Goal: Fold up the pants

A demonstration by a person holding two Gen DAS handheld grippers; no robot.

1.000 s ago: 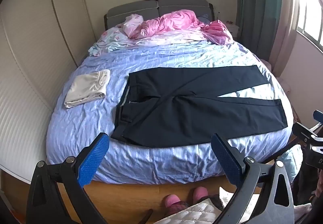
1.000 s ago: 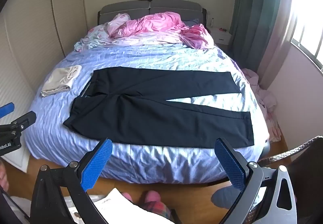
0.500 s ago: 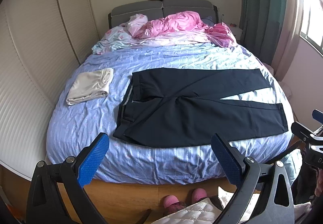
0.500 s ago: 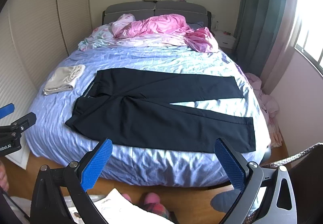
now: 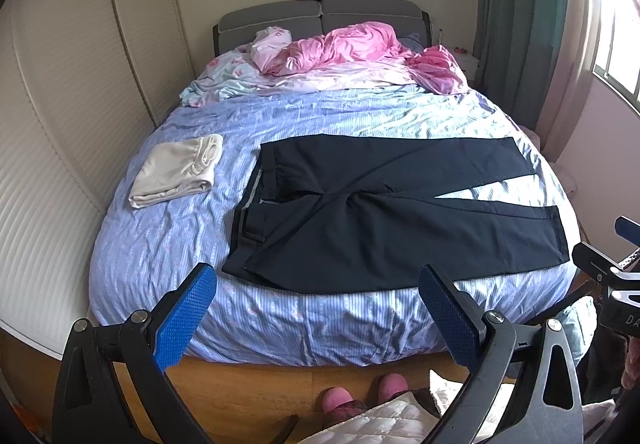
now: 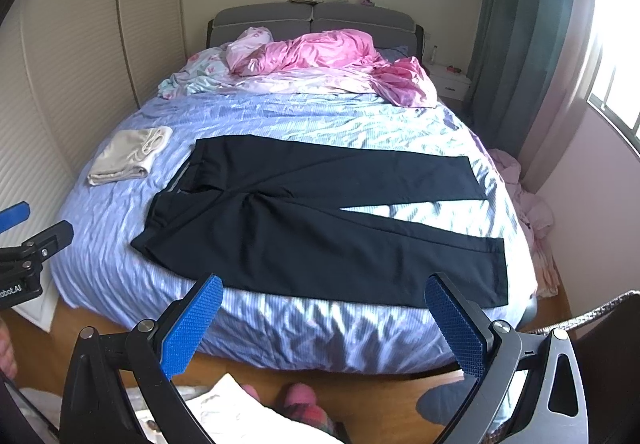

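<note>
Dark pants (image 5: 384, 211) flat on bed (image 5: 320, 115), soft, light, likely slippery. Pinch waistband corner and cuff. Both hand-held grippers (image 5: 316, 308) (image 6: 324, 314) spread wide, empty.

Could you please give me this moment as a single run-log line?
phase: pre-grasp | pants: flat, unfolded on bed | left gripper: open, empty | right gripper: open, empty | contact: none

Both wrist views look from the foot side across the bed (image 5: 168, 244), well back; right view set further right, sharing the pants (image 6: 320, 219)
</note>
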